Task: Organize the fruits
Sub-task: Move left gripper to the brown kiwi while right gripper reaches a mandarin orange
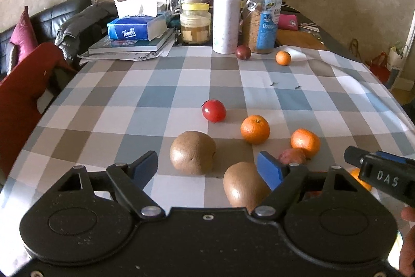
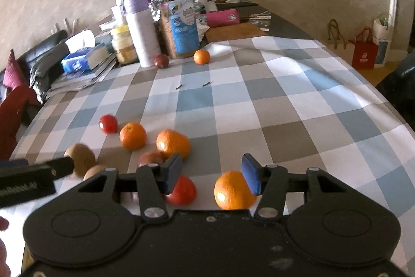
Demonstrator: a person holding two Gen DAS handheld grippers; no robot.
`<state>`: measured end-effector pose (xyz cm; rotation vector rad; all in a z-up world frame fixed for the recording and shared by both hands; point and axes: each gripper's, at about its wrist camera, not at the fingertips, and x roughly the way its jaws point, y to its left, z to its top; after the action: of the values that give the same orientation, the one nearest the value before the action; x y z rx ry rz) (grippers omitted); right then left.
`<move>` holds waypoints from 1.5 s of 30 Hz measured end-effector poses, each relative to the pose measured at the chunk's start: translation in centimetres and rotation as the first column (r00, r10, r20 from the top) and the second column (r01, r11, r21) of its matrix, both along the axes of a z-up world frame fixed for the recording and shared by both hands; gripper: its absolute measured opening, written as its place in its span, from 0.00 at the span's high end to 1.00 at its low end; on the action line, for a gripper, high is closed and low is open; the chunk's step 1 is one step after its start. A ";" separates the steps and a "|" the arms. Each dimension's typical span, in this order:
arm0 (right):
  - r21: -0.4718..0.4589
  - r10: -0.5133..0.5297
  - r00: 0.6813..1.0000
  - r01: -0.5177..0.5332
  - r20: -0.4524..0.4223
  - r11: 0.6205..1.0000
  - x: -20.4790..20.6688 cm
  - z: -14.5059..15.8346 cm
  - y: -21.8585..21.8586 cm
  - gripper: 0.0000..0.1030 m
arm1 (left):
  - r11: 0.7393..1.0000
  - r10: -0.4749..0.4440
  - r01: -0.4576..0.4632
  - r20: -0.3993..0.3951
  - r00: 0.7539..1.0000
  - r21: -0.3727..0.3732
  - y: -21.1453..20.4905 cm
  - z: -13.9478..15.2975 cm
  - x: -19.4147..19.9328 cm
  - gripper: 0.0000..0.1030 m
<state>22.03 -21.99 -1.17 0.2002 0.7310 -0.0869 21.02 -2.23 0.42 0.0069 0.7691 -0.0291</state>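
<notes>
The left gripper (image 1: pixel 208 168) is hovering with its jaws spread wide over two kiwis (image 1: pixel 192 153) lying near each other on the checked table (image 1: pixel 129 105), gripping nothing. Beyond them a red tomato (image 1: pixel 214 110) and two mandarins (image 1: pixel 255 129) are sitting close together. The right gripper (image 2: pixel 211 174) is also gaping, empty, above another mandarin (image 2: pixel 230 190) and a red fruit (image 2: pixel 182 190) lying apart.
</notes>
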 end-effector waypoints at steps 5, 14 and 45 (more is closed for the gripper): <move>0.038 -0.035 0.999 0.034 0.008 0.999 1.7 -0.2 -0.4 0.48 | 1.000 0.021 -0.021 -0.005 1.000 -0.010 -0.3 -1.0 1.8 0.20; 0.043 -0.004 1.000 0.005 -0.029 0.999 4.6 -1.2 0.5 0.48 | 0.990 0.123 -0.126 -0.048 0.991 -0.059 0.4 -2.2 5.1 0.20; 0.121 0.084 0.986 -0.067 -0.142 0.990 9.4 -0.5 1.3 0.48 | 0.991 0.128 -0.132 -0.132 0.983 -0.024 0.6 -2.9 9.2 0.19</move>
<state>31.47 -20.71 -1.65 0.2789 0.8905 0.0134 30.26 -1.64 -2.50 -0.0766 0.8984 0.0830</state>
